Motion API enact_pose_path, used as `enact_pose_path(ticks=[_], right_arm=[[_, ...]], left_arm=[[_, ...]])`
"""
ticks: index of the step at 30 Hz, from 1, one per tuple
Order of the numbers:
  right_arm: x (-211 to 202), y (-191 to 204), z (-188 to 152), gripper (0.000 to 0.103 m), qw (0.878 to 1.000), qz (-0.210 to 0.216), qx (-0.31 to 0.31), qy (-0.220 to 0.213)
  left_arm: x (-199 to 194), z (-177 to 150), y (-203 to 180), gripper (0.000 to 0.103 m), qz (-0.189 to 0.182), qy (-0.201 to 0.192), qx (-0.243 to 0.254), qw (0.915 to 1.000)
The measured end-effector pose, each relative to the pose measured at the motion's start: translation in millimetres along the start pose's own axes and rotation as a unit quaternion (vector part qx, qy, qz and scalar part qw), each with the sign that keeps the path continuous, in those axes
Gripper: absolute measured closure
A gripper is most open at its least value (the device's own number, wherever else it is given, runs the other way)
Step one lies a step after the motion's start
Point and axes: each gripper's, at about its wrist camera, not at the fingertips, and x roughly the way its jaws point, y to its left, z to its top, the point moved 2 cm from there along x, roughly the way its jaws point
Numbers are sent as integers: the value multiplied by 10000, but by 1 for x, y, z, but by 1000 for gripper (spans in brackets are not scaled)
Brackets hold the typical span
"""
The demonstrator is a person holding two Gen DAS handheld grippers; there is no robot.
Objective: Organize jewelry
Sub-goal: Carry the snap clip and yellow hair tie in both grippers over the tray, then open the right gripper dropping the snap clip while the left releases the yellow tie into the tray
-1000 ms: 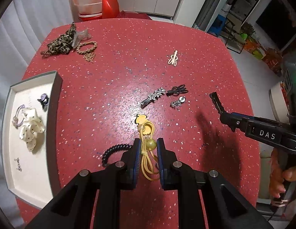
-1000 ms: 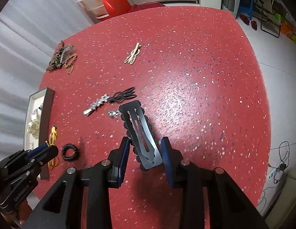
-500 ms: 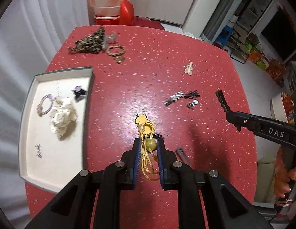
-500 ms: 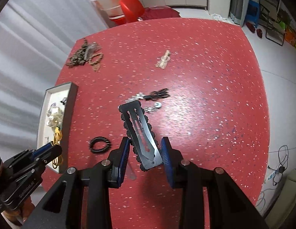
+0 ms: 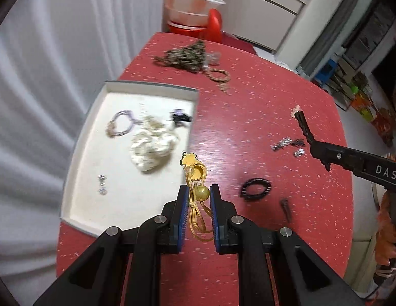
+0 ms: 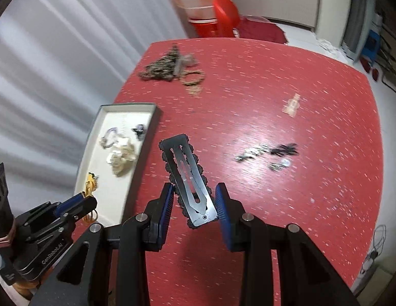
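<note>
My left gripper (image 5: 199,192) is shut on a yellow cord hair tie with a bead (image 5: 196,178), held in the air over the right edge of the white tray (image 5: 83,137). It also shows in the right wrist view (image 6: 90,186). My right gripper (image 6: 194,195) is shut on a black hair clip (image 6: 187,168), held above the red table (image 6: 287,204); the clip shows in the left wrist view too (image 5: 303,125). The tray holds a cream scrunchie (image 5: 152,145), a thin bracelet (image 5: 120,127), a dark clip (image 5: 181,117) and a small silver piece (image 5: 102,183).
On the table lie a black coil hair tie (image 5: 256,188), a small dark pin (image 5: 286,207), a cluster of silver and black clips (image 6: 269,153), a pale wooden clip (image 6: 292,104) and a pile of chains and a braided bracelet (image 6: 172,68). A plastic tub (image 6: 200,0) stands beyond the far edge.
Both grippers have swung left toward the tray with their pieces still held. The left gripper now hangs by the tray's right edge; the black coil hair tie lies behind on the table.
</note>
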Motion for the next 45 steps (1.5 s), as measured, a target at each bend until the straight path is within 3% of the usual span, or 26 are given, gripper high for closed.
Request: enact_pose_path(ticks=[12,22,33,45], right_arm=[[44,97,12,66,9966,387,-679,256],[97,151,-6,66,9911,639,-904,732],[162,169,-21,67,9869,500,-971,1189],[197,161,-21,66,9861,365,-743,1443]], left_arm=[[-1,-16,83,85,469,3,-673,9966],[26,-33,134,85,731,198,-1053,9916],[72,-42,152,85,778,399,-1001,9911],[93,-51,154,85,896,508,-927,9904]])
